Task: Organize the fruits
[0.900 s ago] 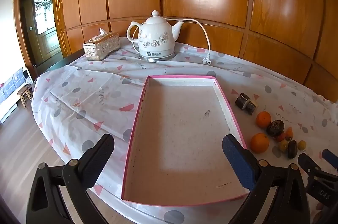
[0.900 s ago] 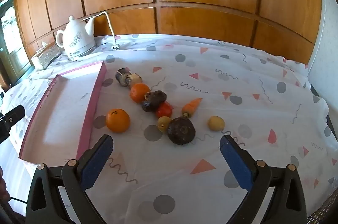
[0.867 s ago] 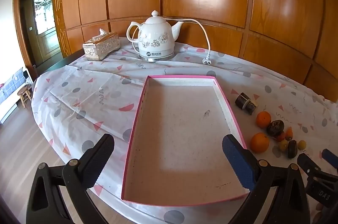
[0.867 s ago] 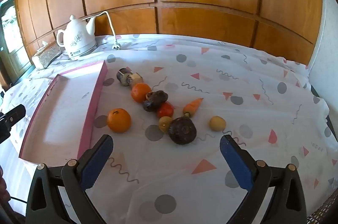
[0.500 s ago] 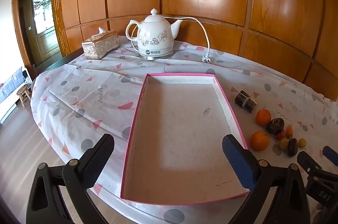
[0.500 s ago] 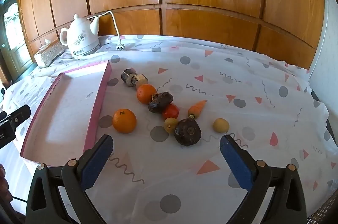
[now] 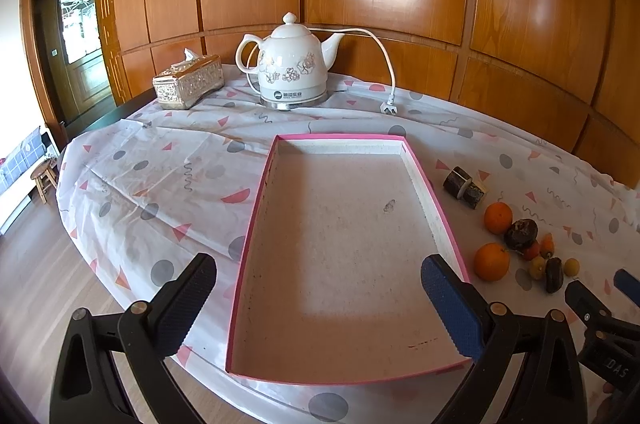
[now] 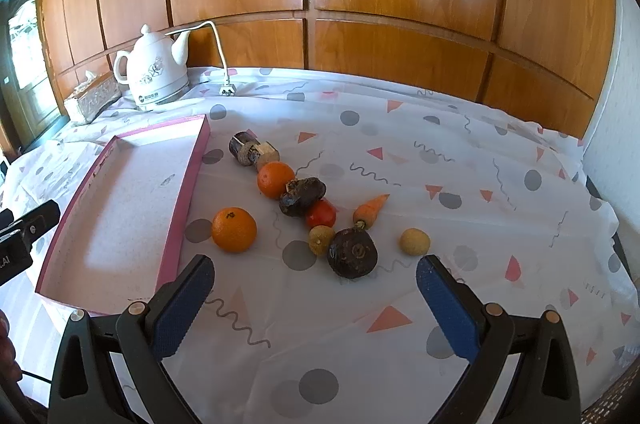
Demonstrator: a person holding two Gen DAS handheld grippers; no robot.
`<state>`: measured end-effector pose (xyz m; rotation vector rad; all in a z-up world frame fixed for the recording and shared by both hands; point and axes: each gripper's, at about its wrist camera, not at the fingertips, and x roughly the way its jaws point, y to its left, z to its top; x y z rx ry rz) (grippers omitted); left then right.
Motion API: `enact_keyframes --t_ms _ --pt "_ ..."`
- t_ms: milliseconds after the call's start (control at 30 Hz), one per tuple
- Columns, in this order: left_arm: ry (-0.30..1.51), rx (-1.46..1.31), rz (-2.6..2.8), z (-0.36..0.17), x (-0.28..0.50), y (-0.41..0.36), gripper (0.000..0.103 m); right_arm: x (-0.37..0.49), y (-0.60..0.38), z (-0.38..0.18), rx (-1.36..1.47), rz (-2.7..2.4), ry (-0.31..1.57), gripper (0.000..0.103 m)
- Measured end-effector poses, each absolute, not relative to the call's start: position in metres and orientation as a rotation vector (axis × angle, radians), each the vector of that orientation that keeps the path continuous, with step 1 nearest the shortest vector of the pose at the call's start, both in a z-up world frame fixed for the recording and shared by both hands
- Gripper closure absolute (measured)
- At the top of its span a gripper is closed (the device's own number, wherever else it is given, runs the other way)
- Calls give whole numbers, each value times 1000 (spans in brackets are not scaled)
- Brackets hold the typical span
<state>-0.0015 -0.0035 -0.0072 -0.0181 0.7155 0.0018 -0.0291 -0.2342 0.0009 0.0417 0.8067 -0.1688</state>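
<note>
The fruits were seen in a loose bunch on the counter (image 8: pixel 400 344), which was covered by a white cloth with grey dots and pink triangles. The bunch lay near the middle of the counter, just beside the right long edge of a flat pink tray (image 8: pixel 188 191). Nothing was seen inside the tray.

Closest to the tray, a round orange (image 8: pixel 234 229) was set a little apart from the rest. A second orange (image 8: pixel 275 179) was found farther back, touching a dark, wrinkled brown fruit (image 8: pixel 303 196). A small red tomato (image 8: pixel 321 214) was tucked against that brown fruit. A little carrot (image 8: pixel 371 209) was laid slanting beside the tomato. A big round dark fruit (image 8: pixel 352 252) was placed nearest the front edge, with a small yellow-brown fruit (image 8: pixel 321 240) touching its left side. Another small yellow fruit (image 8: pixel 415 242) was set alone to the right. Behind them all, a stubby brown log-shaped piece (image 8: pixel 252 151) was laid.

The right claw (image 8: pixel 314 298) was held spread wide above the cloth in front of the fruits, with nothing between its blue pads. The left claw (image 7: pixel 318 302) was also spread wide, over the near end of the tray, and nothing was pinched.

A white kettle (image 7: pixel 291 67) and a tissue box (image 7: pixel 188 87) were kept at the back edge.
</note>
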Motion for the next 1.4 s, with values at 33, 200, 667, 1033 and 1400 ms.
enact_keyframes --t_ms 33,200,667,1033,1400 --pt "717 -19 1 -7 -1 -3 0 -29 -234 1 40 -168 806 0" --pt "722 -23 -1 -7 0 -4 0 -28 -232 1 32 -165 809 0" --pt "724 -24 -14 -6 0 -6 0 -28 -233 4 22 -167 796 0" --pt "719 -20 -23 -4 -2 -8 0 -29 -235 5 20 -176 790 0" --pt "713 -18 -26 -3 -3 -10 0 -30 -237 6 22 -177 785 0"
